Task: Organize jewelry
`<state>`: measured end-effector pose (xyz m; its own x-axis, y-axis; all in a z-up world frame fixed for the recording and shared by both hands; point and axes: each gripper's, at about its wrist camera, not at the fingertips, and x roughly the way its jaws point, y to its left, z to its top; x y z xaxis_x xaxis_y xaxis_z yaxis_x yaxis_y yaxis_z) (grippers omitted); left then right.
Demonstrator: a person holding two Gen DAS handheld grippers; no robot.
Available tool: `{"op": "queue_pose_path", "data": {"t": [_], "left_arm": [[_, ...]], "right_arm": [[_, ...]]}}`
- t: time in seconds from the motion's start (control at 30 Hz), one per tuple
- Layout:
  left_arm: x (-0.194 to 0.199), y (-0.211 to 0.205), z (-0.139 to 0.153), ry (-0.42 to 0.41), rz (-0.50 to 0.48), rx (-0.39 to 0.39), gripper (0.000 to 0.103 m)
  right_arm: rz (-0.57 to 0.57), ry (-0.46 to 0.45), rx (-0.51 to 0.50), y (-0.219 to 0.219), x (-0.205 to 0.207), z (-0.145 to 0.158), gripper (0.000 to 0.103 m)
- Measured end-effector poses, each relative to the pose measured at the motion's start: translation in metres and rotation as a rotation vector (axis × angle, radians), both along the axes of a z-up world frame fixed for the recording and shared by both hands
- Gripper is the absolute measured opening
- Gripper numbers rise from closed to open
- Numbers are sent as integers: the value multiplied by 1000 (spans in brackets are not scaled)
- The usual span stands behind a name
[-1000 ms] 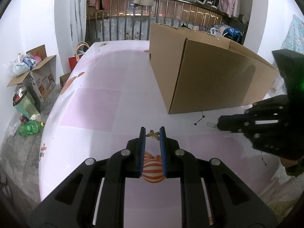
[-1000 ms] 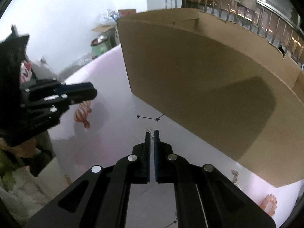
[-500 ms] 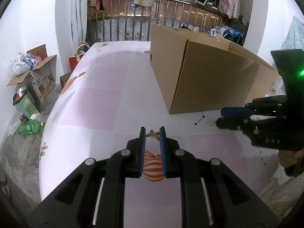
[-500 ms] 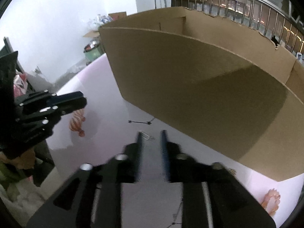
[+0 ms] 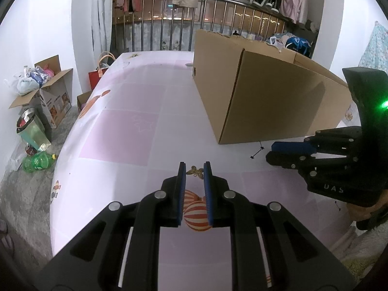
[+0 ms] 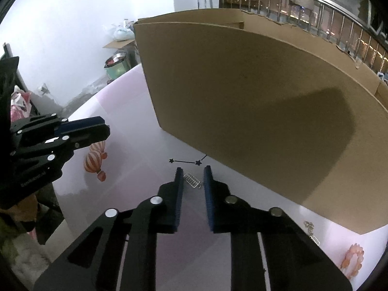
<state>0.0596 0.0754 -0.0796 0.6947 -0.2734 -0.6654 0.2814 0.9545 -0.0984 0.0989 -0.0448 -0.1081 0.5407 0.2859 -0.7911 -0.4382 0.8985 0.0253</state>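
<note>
Standing on the pink table [image 5: 126, 131], a large open cardboard box [image 6: 254, 111] hides its contents. Just before it, a small silver comb-like charm [image 6: 192, 180] lies slanted between the closing right gripper [image 6: 192, 177], untouched. The left gripper [image 5: 194, 172], slightly parted, frames a bronze butterfly charm [image 5: 196, 171].

White walls [image 5: 48, 24], a grey floor [image 5: 24, 194], barred balcony railing [image 5: 169, 24] behind.

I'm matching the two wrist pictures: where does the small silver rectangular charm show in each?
Left wrist: not visible; the right gripper covers that spot.
Right wrist: low centre, on the table between the right gripper's closing fingers, silver charm.
Shared landmark: the cardboard box.
</note>
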Motion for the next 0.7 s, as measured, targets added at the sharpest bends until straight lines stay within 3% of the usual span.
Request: {"op": "queue_pose_path", "data": {"t": [0.1,0.7], "left_arm": [[0,-1,0,1,1,1,13],[0,0,0,-1,-1,1,13]], "right_arm": [[14,-2,-3,0,0,1,7],[5,36,72,-18,7,3,5]]}}
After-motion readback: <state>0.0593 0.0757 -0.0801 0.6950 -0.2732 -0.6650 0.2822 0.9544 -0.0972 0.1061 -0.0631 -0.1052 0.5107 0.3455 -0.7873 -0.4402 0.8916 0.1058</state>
